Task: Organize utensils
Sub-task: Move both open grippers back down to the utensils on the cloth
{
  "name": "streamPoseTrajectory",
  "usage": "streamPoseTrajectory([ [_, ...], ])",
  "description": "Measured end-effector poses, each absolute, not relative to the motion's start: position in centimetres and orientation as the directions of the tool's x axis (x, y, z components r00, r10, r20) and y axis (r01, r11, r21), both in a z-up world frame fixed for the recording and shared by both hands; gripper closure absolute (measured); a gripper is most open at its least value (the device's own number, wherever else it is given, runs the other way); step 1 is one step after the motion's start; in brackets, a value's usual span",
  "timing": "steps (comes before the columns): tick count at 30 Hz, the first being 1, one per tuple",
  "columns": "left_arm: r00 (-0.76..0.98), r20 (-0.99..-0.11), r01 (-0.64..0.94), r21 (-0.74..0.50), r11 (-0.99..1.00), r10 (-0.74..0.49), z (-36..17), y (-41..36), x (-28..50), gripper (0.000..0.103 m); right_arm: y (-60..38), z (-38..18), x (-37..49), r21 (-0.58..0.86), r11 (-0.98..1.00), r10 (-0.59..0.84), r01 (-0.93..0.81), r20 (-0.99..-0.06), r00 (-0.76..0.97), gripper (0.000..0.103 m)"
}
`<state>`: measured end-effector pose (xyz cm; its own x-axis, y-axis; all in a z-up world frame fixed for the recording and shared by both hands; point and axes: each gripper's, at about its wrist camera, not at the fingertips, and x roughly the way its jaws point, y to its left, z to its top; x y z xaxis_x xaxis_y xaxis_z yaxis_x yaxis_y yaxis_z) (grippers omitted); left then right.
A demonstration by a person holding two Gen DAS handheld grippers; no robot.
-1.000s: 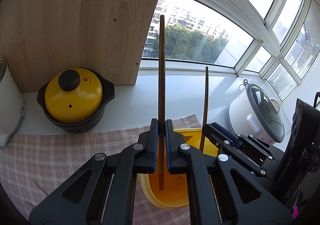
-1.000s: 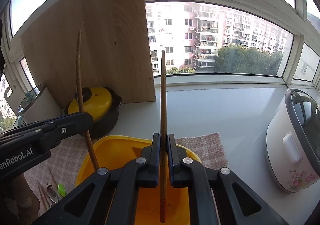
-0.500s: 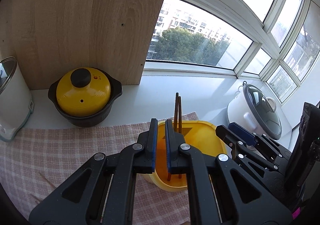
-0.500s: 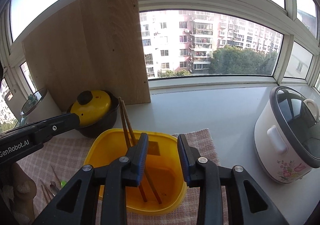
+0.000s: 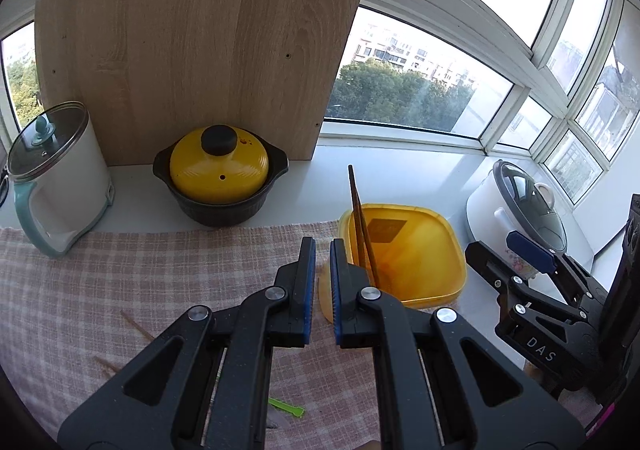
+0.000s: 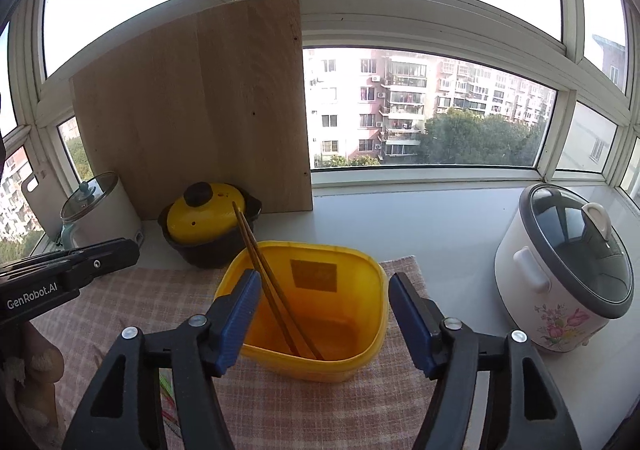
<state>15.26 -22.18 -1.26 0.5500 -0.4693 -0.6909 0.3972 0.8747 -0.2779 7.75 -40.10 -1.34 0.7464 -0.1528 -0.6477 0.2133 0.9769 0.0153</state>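
Your two chopsticks (image 6: pixel 276 286) now lean in the yellow tub (image 6: pixel 344 354), tips on its floor, upper ends resting over the far-left rim. Your left gripper (image 5: pixel 320 282) has its jaws a narrow slit apart with nothing between them; your right gripper (image 6: pixel 324 314) is spread wide and also empty, hanging just above the tub. The sticks look light, stiff and slick, so they would likely roll or pivot if pinched near an end; take any such piece near its middle, jaws across the shaft. More thin sticks (image 5: pixel 136 330) and a green piece (image 5: pixel 286 408) lie flat on the checked cloth (image 5: pixel 120 282), which is soft and may bunch under a low pinch. The tub seems light and could slide. Around you stand a clay pot (image 5: pixel 220 178), kettle (image 5: pixel 56 178), rice cooker (image 6: pixel 560 270) and board (image 5: pixel 192 42).
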Motion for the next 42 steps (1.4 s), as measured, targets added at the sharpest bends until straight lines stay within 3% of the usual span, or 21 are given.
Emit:
streamPoseTrajectory([
  [5,0.573,-0.695,0.369,-0.255,0.894,-0.435,-1.1,-19.5,13.6,0.097,-38.3,-0.7,6.6,-0.001,0.982,-0.145,0.187,-0.639,0.755,0.021],
  [7,0.59,-0.692,0.355,-0.241,0.903,-0.416,-0.9,-18.2,12.7,0.081,-37.6,-0.5,6.1,-0.01,0.984,-0.142,0.176,-0.632,0.762,0.017],
  [9,0.614,-0.682,0.337,-0.228,0.913,-0.397,-0.7,-17.0,11.9,0.054,-36.8,-0.3,5.7,-0.017,0.988,-0.131,0.154,-0.629,0.767,0.012],
  [10,0.627,-0.676,0.327,-0.222,0.918,-0.387,-0.7,-16.3,11.5,0.052,-36.4,-0.3,5.6,-0.022,0.99,-0.124,0.142,-0.632,0.765,0.011],
  [19,0.626,-0.707,0.222,-0.242,0.945,-0.328,-2.1,-11.0,9.2,0.052,-33.0,-0.9,5.0,-0.046,0.997,-0.071,0.053,-0.641,0.764,0.001],
  [37,0.547,-0.794,-0.024,-0.331,0.943,-0.265,-8.8,-2.4,4.7,0.052,-27.4,-4.4,5.1,-0.035,0.988,0.082,-0.149,-0.7,0.71,0.001],
  [42,0.511,-0.81,-0.049,-0.359,0.932,-0.286,-10.8,-2.1,4.2,0.052,-26.6,-5.7,5.3,-0.017,0.982,0.116,-0.186,-0.729,0.674,0.008],
])
